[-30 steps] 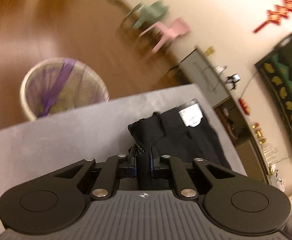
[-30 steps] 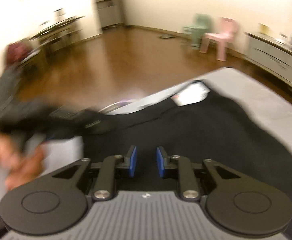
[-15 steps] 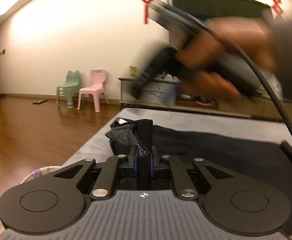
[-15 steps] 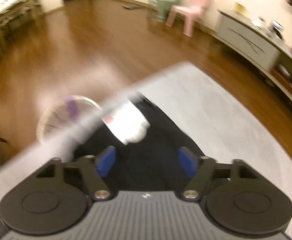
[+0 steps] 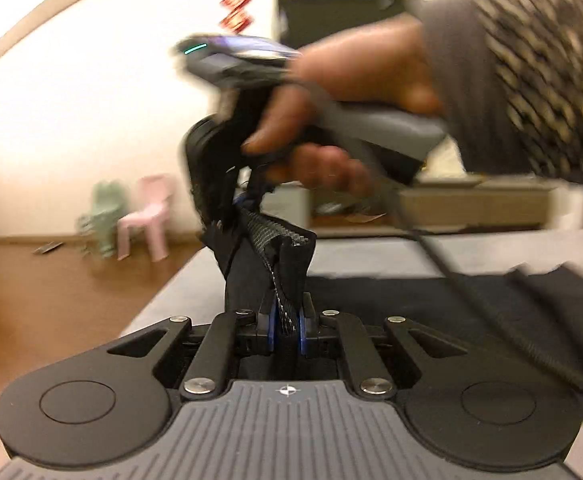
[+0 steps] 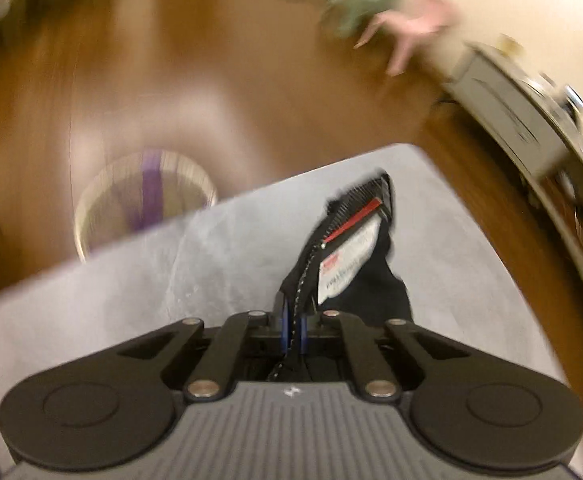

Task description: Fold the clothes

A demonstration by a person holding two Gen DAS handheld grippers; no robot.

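Gripping on both sides: left gripper is clamped on a bunched edge of the black garment, fabric rising at frame centre. Right gripper is pinched on another edge with a white tag beside it. In the left view the right hand holds its gripper up top, fabric strung between the two. Remaining cloth lies on the grey table, lower right of the left view. Judgement: mid-fold, edge lifted; laying down and flattening remain. Fold count can't be told. Basket on the floor, centre left.
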